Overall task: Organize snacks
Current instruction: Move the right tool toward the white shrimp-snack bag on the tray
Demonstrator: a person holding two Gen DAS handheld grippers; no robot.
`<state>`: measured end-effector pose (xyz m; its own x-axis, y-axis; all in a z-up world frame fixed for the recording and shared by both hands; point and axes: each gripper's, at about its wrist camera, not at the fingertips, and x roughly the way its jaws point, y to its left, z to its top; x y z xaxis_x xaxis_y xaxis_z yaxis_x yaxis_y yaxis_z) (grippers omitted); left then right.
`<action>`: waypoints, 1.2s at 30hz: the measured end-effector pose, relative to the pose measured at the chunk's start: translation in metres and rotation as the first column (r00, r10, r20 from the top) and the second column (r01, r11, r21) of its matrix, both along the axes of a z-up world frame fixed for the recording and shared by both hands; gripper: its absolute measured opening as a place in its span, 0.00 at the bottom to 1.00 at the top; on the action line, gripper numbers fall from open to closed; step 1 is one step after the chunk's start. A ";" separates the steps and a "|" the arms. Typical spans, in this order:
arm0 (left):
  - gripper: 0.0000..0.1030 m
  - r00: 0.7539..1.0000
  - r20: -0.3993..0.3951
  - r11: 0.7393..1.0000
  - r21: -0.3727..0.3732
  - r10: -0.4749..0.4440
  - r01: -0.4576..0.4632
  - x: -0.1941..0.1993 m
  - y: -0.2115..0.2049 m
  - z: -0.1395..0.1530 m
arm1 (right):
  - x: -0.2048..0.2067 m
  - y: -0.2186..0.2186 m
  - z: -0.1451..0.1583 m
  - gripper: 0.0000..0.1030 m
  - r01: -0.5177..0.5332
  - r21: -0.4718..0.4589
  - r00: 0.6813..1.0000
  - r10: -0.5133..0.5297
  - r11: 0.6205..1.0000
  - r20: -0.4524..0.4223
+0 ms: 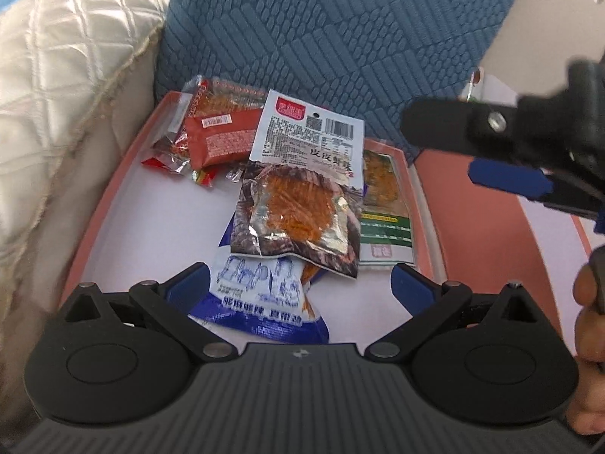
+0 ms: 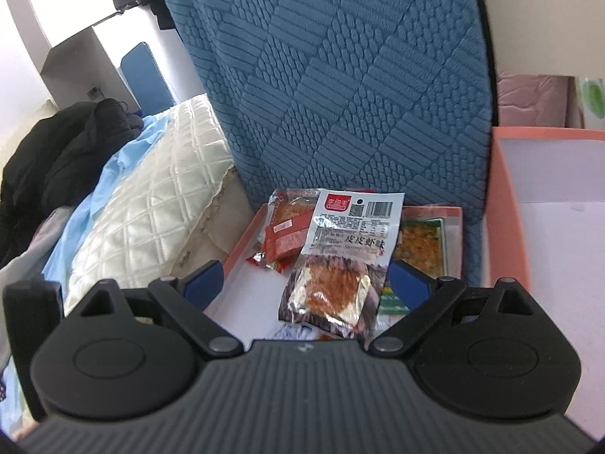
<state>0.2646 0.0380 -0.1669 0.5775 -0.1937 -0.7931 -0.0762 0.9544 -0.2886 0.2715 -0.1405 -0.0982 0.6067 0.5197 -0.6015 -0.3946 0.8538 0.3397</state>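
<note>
Snack packets lie heaped in a shallow pink cardboard tray with a white floor (image 1: 113, 204), set against a blue quilted cushion (image 1: 321, 38). Uppermost is a silver-and-white foil packet showing orange strips (image 1: 298, 193); a red packet (image 1: 219, 140) sits far left, a green-edged packet (image 1: 382, 204) right, and a blue-and-white packet (image 1: 261, 302) nearest.

The left tool (image 1: 298, 283) hovers over the near pile, its fingers spread apart and holding nothing. The right tool (image 2: 306, 283) is likewise spread and empty, with a second pink box (image 2: 506, 196) to its right.

Judged step: selecting a packet. The next move calls for lowering onto one packet edge and closing without catching its neighbours.
</note>
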 end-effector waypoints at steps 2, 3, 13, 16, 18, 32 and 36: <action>0.99 1.000 -0.009 1.000 0.004 0.005 -0.005 0.009 0.001 -0.007 | 0.013 0.004 -0.006 0.93 0.001 -0.003 1.000 -0.001 1.000 0.003; 0.99 1.000 -0.017 1.000 0.003 0.009 -0.009 0.013 0.002 -0.010 | 0.020 0.005 -0.009 0.93 0.005 -0.004 1.000 -0.005 1.000 -0.001; 0.92 0.997 -0.071 0.998 -0.045 0.038 -0.041 0.034 0.007 -0.041 | 0.074 0.009 -0.052 0.94 -0.012 -0.026 0.993 0.009 1.000 -0.117; 0.90 0.997 -0.066 0.997 -0.060 0.034 -0.038 0.034 0.008 -0.045 | 0.087 0.016 -0.069 0.94 -0.037 -0.049 0.987 0.029 0.998 -0.159; 0.87 0.998 -0.062 0.998 -0.052 0.025 -0.028 0.035 0.006 -0.048 | 0.095 0.022 -0.079 0.94 -0.053 -0.074 0.982 0.038 0.996 -0.183; 0.78 0.999 -0.046 1.000 -0.021 -0.001 0.000 0.037 0.007 -0.057 | 0.094 0.063 -0.105 0.96 -0.187 -0.358 0.982 0.176 0.915 -0.061; 0.78 0.999 -0.043 0.999 -0.032 0.006 -0.007 0.036 0.007 -0.057 | 0.088 0.065 -0.107 0.92 -0.176 -0.378 0.984 0.173 0.909 -0.041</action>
<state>0.3011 0.0452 -0.2237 0.5442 -0.2156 -0.8108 -0.0952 0.9443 -0.3150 0.3591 -0.0759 -0.2054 0.5225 0.3498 -0.7776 -0.5480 0.8364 0.0080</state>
